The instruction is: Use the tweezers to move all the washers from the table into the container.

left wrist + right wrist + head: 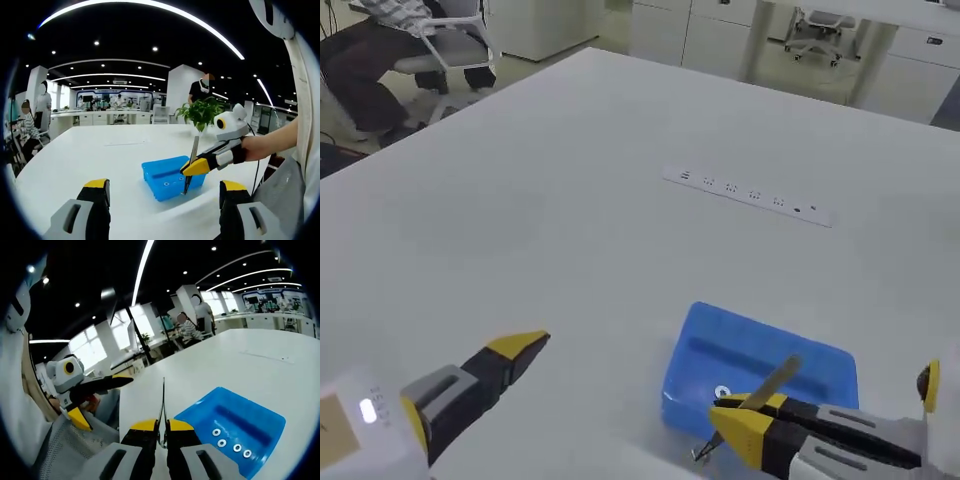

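Four washers [223, 442] in container [252, 412]; tweezers [162, 402] pinched in right gripper [161, 426], tips just beside container, likely for short carries; left gripper [164, 184] wide, empty, parked clear

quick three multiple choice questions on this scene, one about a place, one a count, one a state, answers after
1. Where do the washers lie?
A. on the bare table
B. on a chair
C. inside the blue container

2. How many washers show in the right gripper view?
A. two
B. four
C. seven

3. What is the right gripper doing?
A. shut on the tweezers
B. wide open
C. shut on a washer

Answers:
1 C, they sit in a row on the container's floor.
2 B, four small rings can be counted there.
3 A, its jaws pinch the tweezers, which stick out ahead.
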Demonstrator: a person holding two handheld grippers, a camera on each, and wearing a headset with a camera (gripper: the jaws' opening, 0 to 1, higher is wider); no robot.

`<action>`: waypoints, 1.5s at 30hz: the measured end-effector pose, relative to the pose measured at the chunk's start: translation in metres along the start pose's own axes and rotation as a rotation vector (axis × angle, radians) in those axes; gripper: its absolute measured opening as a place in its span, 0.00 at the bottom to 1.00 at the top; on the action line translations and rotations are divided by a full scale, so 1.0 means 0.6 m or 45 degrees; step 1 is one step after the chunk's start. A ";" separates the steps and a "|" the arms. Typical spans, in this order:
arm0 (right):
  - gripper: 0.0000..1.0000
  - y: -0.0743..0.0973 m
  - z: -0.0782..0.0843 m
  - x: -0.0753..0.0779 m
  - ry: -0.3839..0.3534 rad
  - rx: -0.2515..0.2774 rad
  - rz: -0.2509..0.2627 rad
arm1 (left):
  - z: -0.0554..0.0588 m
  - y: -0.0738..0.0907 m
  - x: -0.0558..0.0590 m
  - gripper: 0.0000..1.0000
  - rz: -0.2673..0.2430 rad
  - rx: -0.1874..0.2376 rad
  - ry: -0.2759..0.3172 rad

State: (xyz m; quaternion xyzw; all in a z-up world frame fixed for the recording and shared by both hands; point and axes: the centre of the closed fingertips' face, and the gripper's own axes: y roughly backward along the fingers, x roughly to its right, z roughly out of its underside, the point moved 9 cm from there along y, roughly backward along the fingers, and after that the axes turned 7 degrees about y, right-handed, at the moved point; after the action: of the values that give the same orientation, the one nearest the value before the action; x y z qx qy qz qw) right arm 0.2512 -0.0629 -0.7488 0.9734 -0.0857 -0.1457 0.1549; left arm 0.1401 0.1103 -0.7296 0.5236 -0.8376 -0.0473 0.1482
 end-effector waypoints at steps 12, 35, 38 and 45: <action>0.03 -0.004 -0.026 0.032 -0.069 0.099 0.064 | 0.000 0.000 0.000 0.92 0.000 0.004 -0.002; 0.03 -0.044 -0.017 0.080 -0.142 0.094 0.159 | 0.001 0.005 0.000 0.92 -0.009 0.010 -0.001; 0.03 -0.050 -0.015 0.087 -0.136 0.077 0.163 | 0.001 0.005 -0.001 0.92 -0.009 0.008 0.001; 0.03 -0.063 -0.006 0.098 -0.119 0.035 0.164 | 0.001 0.004 -0.001 0.92 0.010 0.003 0.025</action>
State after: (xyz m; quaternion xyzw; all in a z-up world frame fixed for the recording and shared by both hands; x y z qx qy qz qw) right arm 0.3122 -0.0390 -0.7726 0.9600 -0.1572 -0.1796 0.1466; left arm 0.1381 0.1119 -0.7298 0.5208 -0.8383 -0.0407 0.1560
